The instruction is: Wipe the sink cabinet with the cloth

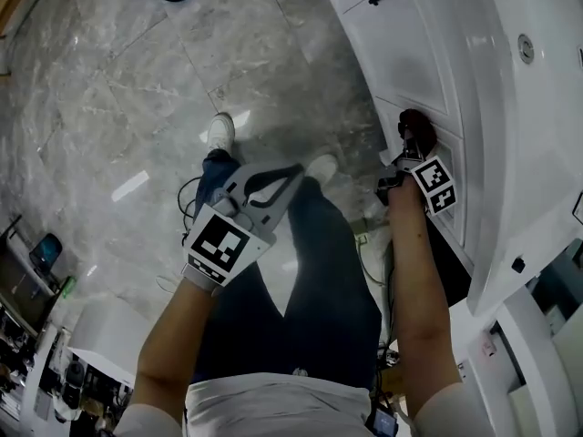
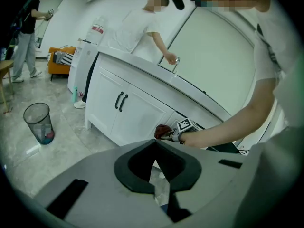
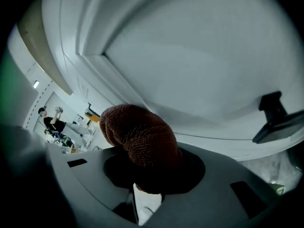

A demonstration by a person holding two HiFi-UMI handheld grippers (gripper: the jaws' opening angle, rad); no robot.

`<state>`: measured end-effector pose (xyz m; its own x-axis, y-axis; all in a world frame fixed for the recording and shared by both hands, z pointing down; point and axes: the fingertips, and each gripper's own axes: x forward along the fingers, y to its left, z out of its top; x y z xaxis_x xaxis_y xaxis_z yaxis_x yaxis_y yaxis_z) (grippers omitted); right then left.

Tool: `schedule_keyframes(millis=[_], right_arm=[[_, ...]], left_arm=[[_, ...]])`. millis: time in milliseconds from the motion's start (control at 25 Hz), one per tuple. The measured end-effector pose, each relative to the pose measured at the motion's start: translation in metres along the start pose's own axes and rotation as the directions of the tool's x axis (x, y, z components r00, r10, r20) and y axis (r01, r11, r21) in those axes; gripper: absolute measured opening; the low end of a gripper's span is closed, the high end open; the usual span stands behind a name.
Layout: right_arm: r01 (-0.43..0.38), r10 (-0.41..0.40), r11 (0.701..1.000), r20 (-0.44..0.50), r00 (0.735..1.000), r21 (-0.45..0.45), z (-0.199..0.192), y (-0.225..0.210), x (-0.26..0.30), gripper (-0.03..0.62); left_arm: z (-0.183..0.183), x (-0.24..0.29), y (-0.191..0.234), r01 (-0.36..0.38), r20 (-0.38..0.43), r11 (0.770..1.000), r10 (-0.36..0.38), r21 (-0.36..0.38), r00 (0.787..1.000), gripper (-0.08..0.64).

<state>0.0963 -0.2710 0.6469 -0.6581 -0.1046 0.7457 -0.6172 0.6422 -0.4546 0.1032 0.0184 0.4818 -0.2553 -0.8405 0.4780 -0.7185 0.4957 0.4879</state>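
**A:** Grey marble-look floor (image 1: 137, 80) runs below us, and the white panelled sink cabinet (image 1: 414, 53) stands at our right. Where is the cloth?

**B:** The brown knitted cloth (image 3: 137, 137) is bunched into a wad in our right gripper (image 3: 147, 175). Its jaws are clamped on the wad's lower end, and the rounded top bulges out toward the cabinet's door panel. From the head view it sits at the cabinet front, below the countertop edge. We cannot tell whether it is pressing on the door or only just beside it.

**A:** And our left gripper (image 2: 154, 167)?

**B:** Its jaws are drawn together with nothing between them, and it hangs well out from the cabinet, over the floor. It plays no part here.

**A:** What could go wrong, in our judgement?

**B:** We hold the wad by one end only. If we press hard and drag it, the door's friction could work it out of the jaws and drop it at the cabinet's foot. If the wad folds back, the grey jaw shell could rub the white paint instead of the cloth.

**A:** The black handle (image 3: 275, 122) on the cabinet front?

**B:** It sits to the side of the cloth. A wide stroke that way could snag the knit on it.
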Motion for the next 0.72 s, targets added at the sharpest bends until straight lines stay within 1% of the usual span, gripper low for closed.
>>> schedule_keyframes(millis=[160, 200, 320, 480, 560, 720], right_arm=[[0.018, -0.019, 0.999, -0.036, 0.999, -0.029, -0.012, -0.01, 0.016, 0.112], [0.021, -0.023, 0.999, -0.041, 0.999, -0.032, -0.014, -0.011, 0.019, 0.112], [0.029, -0.03, 0.999, -0.055, 0.998, -0.026, -0.02, -0.017, 0.027, 0.112], [0.031, -0.031, 0.999, -0.064, 0.997, -0.01, -0.027, -0.021, 0.036, 0.112], [0.027, -0.027, 1.0, -0.069, 0.997, -0.003, -0.03, -0.024, 0.039, 0.112], [0.023, -0.025, 1.0, -0.069, 0.997, -0.021, -0.034, -0.029, 0.042, 0.112]], left_arm=[[-0.009, -0.002, 0.0, -0.027, 0.014, 0.998, 0.028, -0.061, 1.0, 0.012], [-0.01, -0.002, 0.0, -0.032, 0.015, 0.997, 0.033, -0.065, 0.999, 0.012], [-0.014, -0.003, 0.0, -0.044, 0.003, 0.998, 0.044, -0.044, 0.999, 0.012], [-0.013, -0.004, 0.004, -0.051, 0.0, 0.998, 0.051, -0.042, 0.999, 0.012], [-0.013, -0.003, 0.004, -0.048, -0.008, 0.998, 0.048, -0.04, 0.999, 0.012], [-0.013, 0.0, 0.003, -0.034, -0.022, 0.999, 0.034, -0.024, 0.999, 0.012]])
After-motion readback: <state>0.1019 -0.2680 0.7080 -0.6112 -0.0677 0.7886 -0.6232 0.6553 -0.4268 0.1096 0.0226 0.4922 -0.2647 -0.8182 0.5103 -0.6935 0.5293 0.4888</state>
